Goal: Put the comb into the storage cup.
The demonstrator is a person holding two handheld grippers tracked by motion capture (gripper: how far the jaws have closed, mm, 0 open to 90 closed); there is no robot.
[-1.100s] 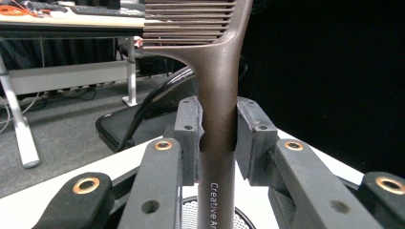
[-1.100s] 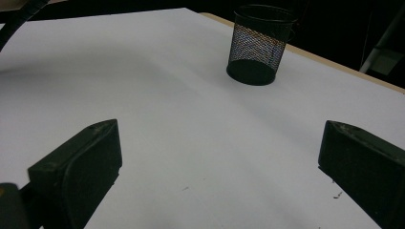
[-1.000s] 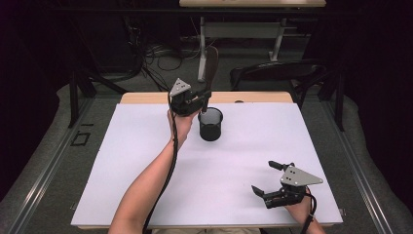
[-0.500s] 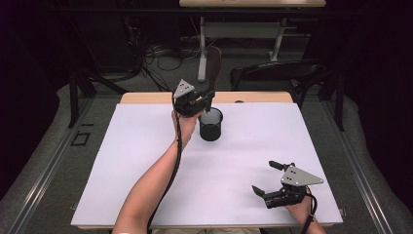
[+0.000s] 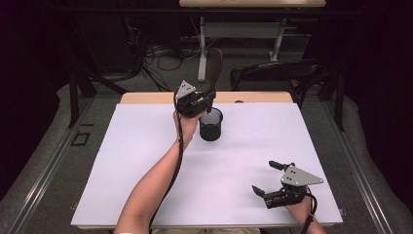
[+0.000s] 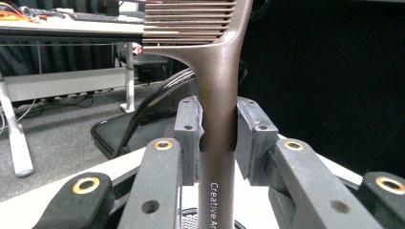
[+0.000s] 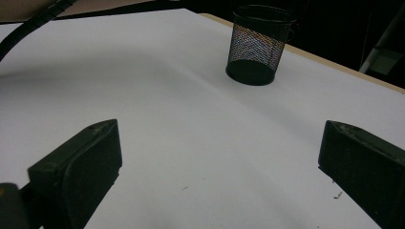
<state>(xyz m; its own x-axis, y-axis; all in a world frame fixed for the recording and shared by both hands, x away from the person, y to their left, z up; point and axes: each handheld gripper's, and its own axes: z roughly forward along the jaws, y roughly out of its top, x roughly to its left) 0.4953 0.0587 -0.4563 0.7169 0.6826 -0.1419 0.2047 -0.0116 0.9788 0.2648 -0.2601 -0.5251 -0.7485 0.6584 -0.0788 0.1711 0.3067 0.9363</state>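
A brown comb (image 5: 215, 66) stands upright, teeth at the top, with my left gripper (image 5: 206, 101) shut on its handle (image 6: 217, 119). Its pads (image 6: 188, 126) press on both sides of the handle. The comb's lower end hangs just above the rim of a black mesh cup (image 5: 211, 126), which stands on the white table (image 5: 146, 161) near the back middle. My right gripper (image 5: 264, 177) rests low at the front right with its jaws wide apart and nothing between them (image 7: 219, 167). From there the cup (image 7: 258, 45) is seen far ahead.
A black chair (image 5: 272, 73) and desk legs stand behind the table's wooden back edge (image 5: 146, 97). The left forearm (image 5: 156, 180) crosses the table's middle from the front. Dark floor drops away on both sides.
My left gripper has shifted slightly to the right with the comb, closer over the cup. The right gripper has stayed still.
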